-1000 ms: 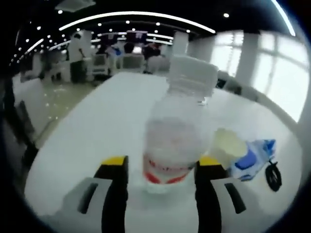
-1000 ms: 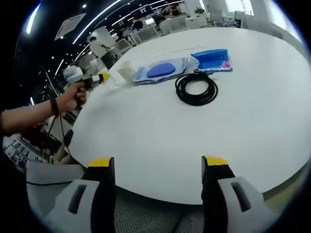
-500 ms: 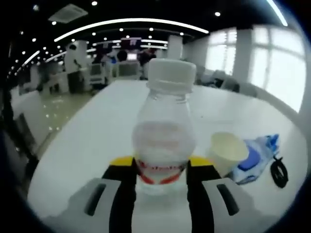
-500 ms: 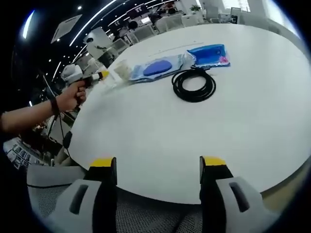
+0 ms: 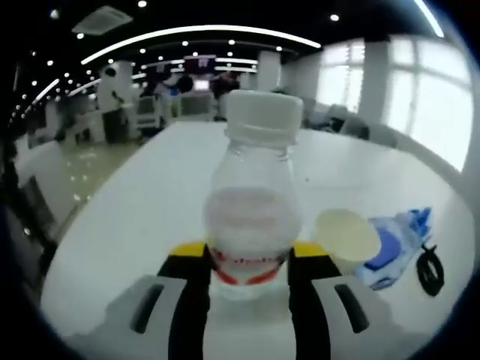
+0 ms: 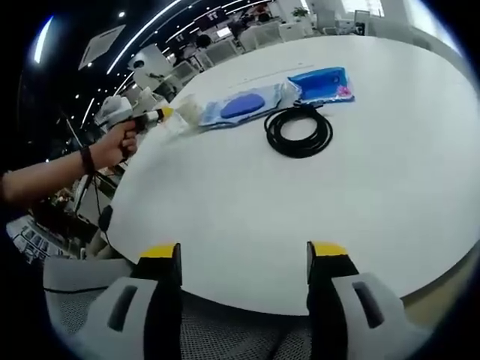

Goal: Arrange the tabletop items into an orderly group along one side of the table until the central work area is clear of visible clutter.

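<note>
The big white table point(image 6: 360, 195) runs wide across the right gripper view, its middle bare, the clutter strung along the far edge. The black cable coil point(image 6: 298, 132) lies nearest centre, just beside the clear packet with a blue insert point(image 6: 244, 106) and the blue pouch point(image 6: 321, 84). The clear bottle point(image 5: 253, 202), white-capped and upright, stands at the table's end, the left gripper point(image 5: 247, 259) clamped on its lower body, jaws pressing both sides of the label. The paper cup point(image 5: 346, 234) sits just beside it, against the packet. The right gripper point(image 6: 244, 255) hangs spread and empty off the near edge. Risk here, I'd say: a low grip on a tall bottle could let it tip and knock the cup over.
</note>
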A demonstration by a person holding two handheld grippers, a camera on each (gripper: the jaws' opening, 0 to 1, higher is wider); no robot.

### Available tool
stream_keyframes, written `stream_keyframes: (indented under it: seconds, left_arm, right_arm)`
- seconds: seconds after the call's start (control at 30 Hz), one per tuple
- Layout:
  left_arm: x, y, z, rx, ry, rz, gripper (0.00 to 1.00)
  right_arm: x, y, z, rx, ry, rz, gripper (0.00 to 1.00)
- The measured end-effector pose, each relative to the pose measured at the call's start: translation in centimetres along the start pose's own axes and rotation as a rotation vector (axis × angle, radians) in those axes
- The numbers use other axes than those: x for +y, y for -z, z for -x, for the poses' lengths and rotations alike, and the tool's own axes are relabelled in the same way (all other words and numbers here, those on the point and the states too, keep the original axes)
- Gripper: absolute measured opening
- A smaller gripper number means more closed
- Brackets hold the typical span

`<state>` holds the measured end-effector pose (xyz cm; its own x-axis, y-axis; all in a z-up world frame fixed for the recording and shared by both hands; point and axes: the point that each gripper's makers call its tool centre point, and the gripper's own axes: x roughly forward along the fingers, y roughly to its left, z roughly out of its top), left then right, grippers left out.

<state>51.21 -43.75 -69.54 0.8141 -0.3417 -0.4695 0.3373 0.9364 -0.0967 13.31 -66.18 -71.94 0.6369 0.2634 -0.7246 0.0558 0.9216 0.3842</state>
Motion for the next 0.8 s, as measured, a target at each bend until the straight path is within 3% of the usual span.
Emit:
stream_keyframes:
  seconds: [0.5,0.57,0.6,0.8]
  left_arm:
    - [-0.48,0.23,-0.03,0.022,0.006,-0.017,0.38]
    - [-0.51,0.8,0.13,0.064,0.009,0.027,0.39]
    - [-0.64,0.64,0.12,0.054,0.022,0.062,0.41]
    - [-0.96,0.41,0.63,0.053,0.033,0.026,0.43]
  right_arm:
    - [0.24,0.11,-0.16,0.0,-0.016,-0.02,0.65]
    - [0.36,0.2,-0.23,0.005,-0.023,-0.023,0.64]
    - [0.37,0.23,-0.28,0.006,-0.023,-0.019,0.65]
    - [0.56,0.35,-0.31,0.013,-0.029,-0.016,0.64]
